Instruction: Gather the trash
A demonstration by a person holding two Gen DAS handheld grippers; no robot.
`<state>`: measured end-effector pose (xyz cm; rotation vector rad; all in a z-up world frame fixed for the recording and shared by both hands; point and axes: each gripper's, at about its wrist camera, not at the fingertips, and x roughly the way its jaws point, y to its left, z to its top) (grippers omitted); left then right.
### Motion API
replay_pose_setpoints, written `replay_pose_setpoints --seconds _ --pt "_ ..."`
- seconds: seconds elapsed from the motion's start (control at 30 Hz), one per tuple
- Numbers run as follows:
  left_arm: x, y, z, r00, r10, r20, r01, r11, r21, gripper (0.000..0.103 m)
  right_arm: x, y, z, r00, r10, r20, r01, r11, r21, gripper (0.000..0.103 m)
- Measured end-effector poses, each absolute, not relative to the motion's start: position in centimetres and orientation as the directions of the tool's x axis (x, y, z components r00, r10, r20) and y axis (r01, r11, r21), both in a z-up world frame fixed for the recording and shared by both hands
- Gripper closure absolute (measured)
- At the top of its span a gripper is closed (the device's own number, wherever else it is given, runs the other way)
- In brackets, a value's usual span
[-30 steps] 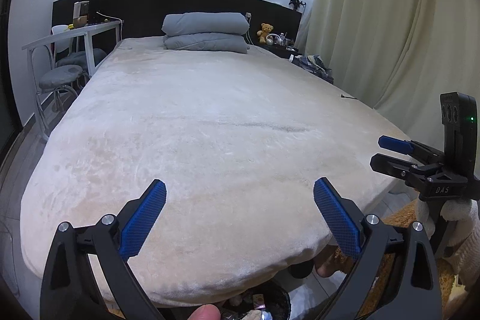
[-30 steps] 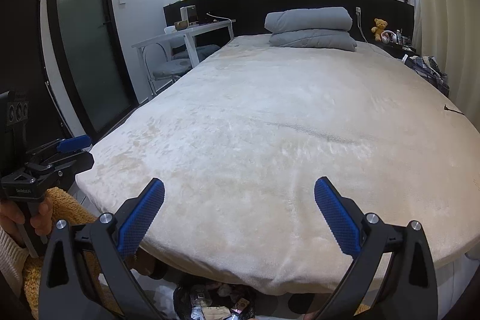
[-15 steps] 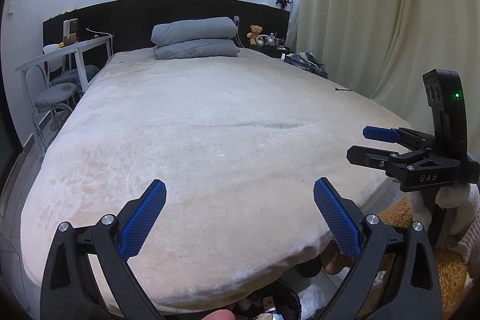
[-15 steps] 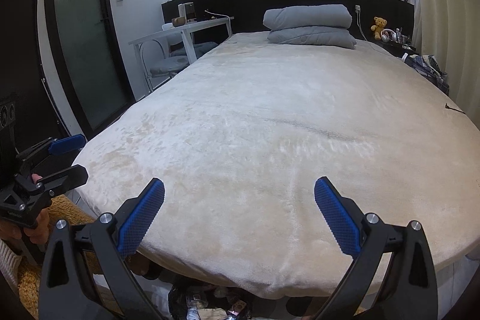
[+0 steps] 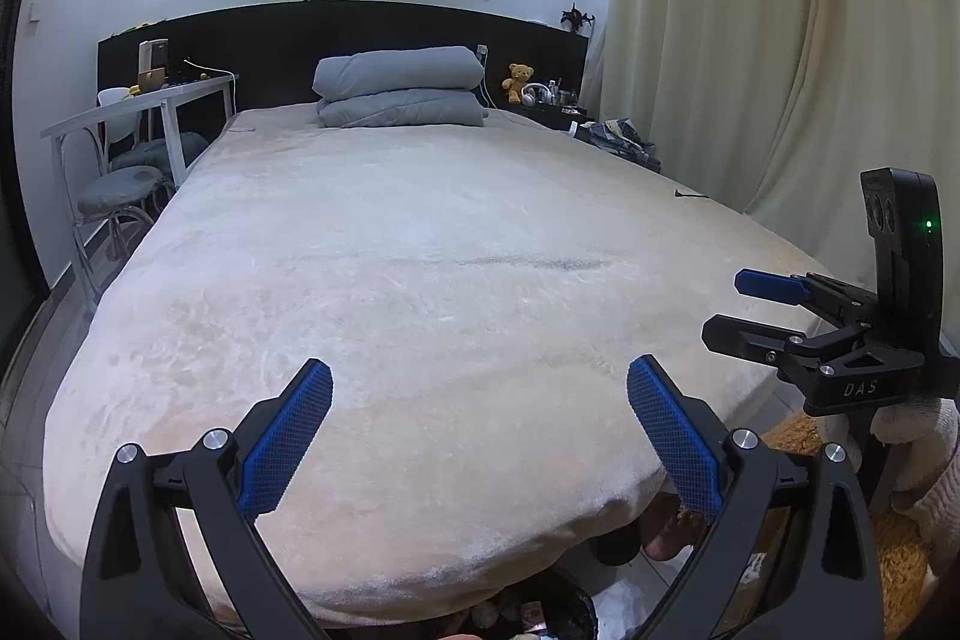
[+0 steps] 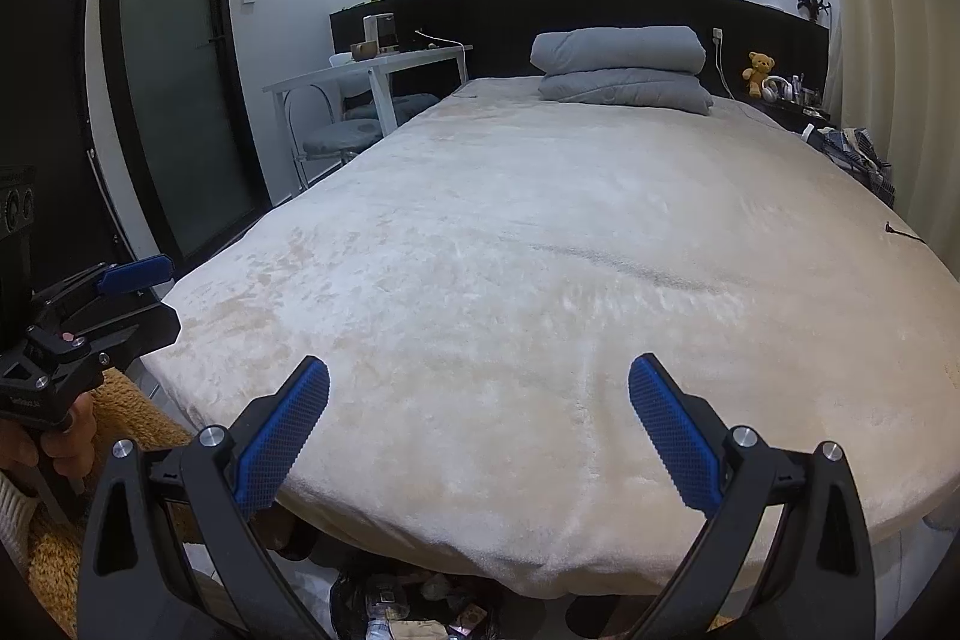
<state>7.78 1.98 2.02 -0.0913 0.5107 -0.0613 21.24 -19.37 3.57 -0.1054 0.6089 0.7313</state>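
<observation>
Both my claws, left (image 5: 479, 436) and right (image 6: 479, 433), are hanging spread and empty over the bed (image 5: 420, 280); the trash bin (image 6: 414, 610) is sitting at bottom center.

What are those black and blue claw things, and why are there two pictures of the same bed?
They are grabbing tools. A person holds one in each hand, and each carries a camera looking out between its jaws, giving two pictures. The left gripper and right gripper are both open and hold nothing. Each also shows at the edge of the other's picture. On the bed lie folded gray bedding and a small dark scrap near the far edge. Below the bed's near end sits a trash bin with rubbish inside.
</observation>
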Motion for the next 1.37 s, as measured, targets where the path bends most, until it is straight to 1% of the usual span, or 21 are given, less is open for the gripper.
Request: replay_pose_setpoints --seconds 1.37 --pt "7.64 2.2 1.92 0.863 -0.087 -0.497 0.039 0.994 -0.107 0.006 20.99 -18.73 3.27 0.592 0.583 -0.556 -0.66 0.747 0.08 0.004"
